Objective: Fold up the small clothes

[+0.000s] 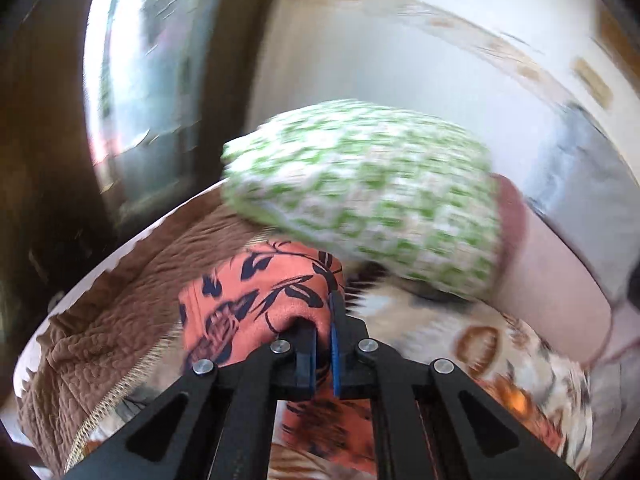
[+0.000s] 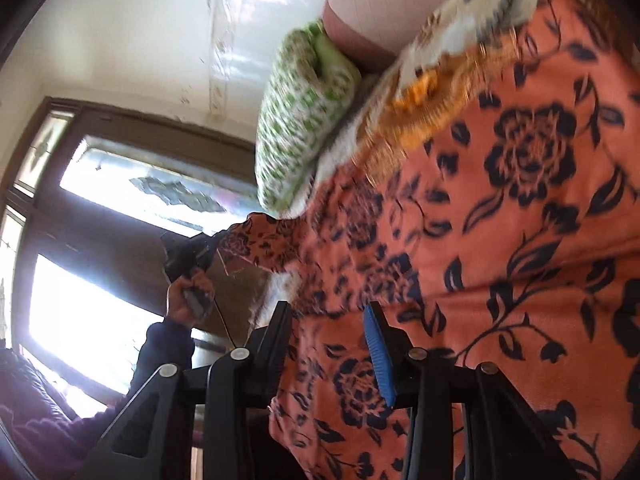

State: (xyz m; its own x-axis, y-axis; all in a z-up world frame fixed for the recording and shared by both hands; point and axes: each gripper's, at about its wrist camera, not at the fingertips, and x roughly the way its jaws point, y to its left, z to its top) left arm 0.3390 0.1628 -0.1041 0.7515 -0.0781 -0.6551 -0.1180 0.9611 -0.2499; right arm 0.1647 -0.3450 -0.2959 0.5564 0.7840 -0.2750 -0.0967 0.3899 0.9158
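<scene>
Between the pinched fingers of the left gripper (image 1: 324,320) sits a bunched edge of the orange garment (image 1: 256,304); the right gripper (image 2: 332,344) is spread open, cloth between its fingers. Soft, light and limp, the garment is best held at corners. Navy-flowered, it drapes over the bed (image 1: 500,344), pillow (image 1: 368,196) at twelve o'clock.

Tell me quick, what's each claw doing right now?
Left claw: shut on the orange floral garment, pinching a bunched edge.
Right claw: open, with the same garment lying between its fingers, not clamped.
</scene>
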